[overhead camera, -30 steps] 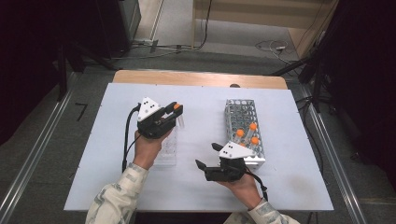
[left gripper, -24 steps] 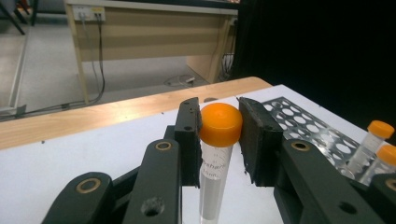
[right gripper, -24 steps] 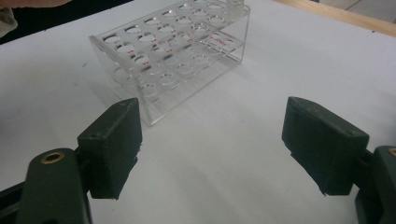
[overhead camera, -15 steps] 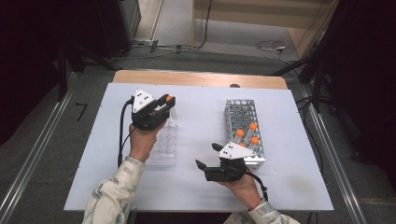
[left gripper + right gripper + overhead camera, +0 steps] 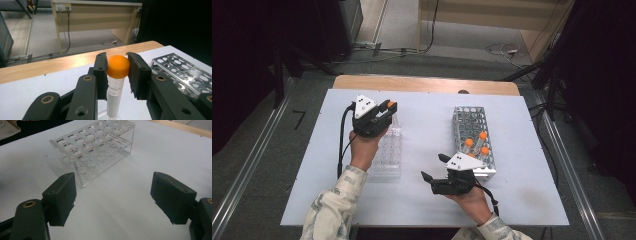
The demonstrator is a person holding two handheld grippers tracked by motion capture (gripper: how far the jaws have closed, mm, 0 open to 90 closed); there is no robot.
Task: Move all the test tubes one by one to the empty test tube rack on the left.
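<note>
On the white tabletop [image 5: 422, 125], left of the perforated metal tube rack [image 5: 473, 140], stands a clear acrylic tube rack [image 5: 388, 152], a see-through box of two drilled shelves with rows of round wells; in the right gripper view this clear acrylic rack [image 5: 95, 147] shows its nearer wells empty, red lettering faint beside them. The left gripper [image 5: 386, 111] hangs over the acrylic rack's far end, well to the left of the metal rack, and holds a slim plastic tube with a rounded orange screw cap [image 5: 390, 104]. In the left gripper view the left gripper [image 5: 117, 72] has its two black jaws clamped on the orange cap of the tube [image 5: 117, 75], whose whitish barrel with dark printed lettering hangs upright between them. The metal rack is a shiny oblong basket of punched round holes; three orange-capped tubes [image 5: 476, 142] stand in its nearer half, while its far holes look empty. Just in front of the metal rack's near end the right gripper [image 5: 433, 168] rests low by the tabletop, pointing left toward the acrylic rack. In the right gripper view the right gripper [image 5: 112, 197] has its matte black pads [image 5: 62, 195] spread wide apart with nothing between them.
</note>
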